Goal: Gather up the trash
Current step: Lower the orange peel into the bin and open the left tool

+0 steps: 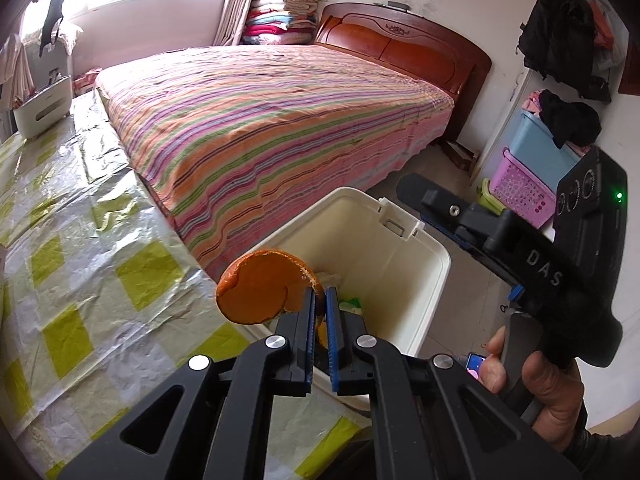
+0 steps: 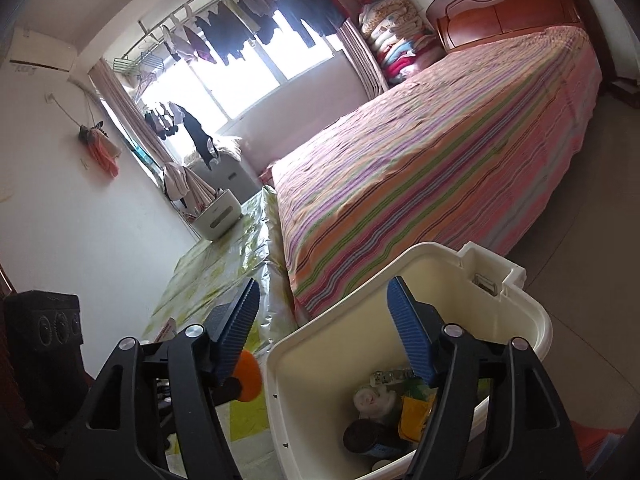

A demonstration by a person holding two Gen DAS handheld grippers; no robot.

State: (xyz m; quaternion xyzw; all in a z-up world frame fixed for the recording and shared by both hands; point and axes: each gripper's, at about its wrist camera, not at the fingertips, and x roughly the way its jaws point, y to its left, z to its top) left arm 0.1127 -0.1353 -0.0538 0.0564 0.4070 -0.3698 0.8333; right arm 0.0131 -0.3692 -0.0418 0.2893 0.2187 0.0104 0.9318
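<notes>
My left gripper (image 1: 320,308) has its jaws pinched on the edge of an orange peel (image 1: 260,288), held at the near rim of the white bin (image 1: 424,252), just off the surface (image 1: 80,240). The peel looks light, curved and bendy, maybe slick inside; an edge grip seems fine, no squeeze needed. My right gripper (image 2: 324,320) hangs over the bin, jaws wide, nothing in them. The bin holds a tissue wad (image 2: 370,398), a yellow wrapper (image 2: 416,416) and a dark can (image 2: 366,436).

Striped bed (image 1: 280,120), stacked quilts (image 1: 286,4)
</notes>
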